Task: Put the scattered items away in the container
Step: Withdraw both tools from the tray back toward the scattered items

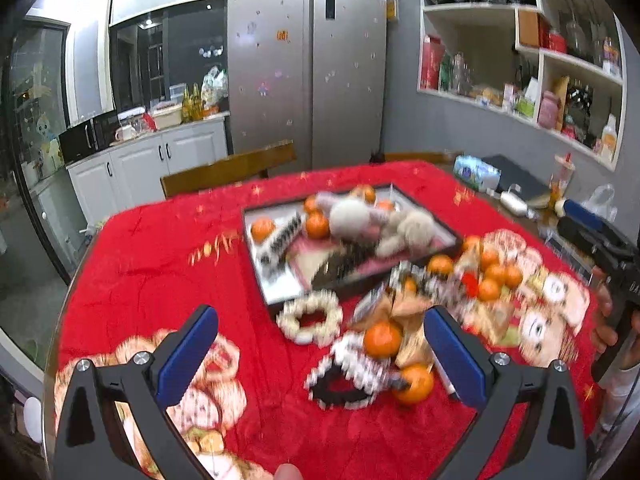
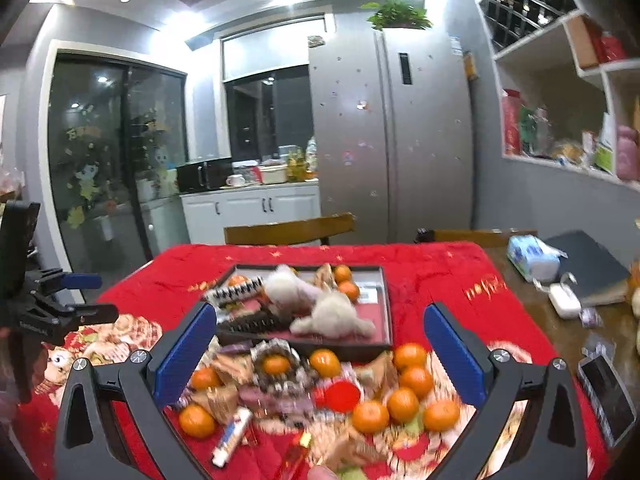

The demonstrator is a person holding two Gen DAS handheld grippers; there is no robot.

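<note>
We hold both tongs spread, pinching nothing. Ahead of the left tongs: hair clip, 2 oranges, bead ring. Between the right tongs: oranges, snack packets. Tray beyond, part-filled

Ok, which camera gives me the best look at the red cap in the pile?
The right wrist view: the red cap lies near centre among the oranges, its round top unobstructed. The left wrist view shows only a small red blur among oranges, far right.
</note>
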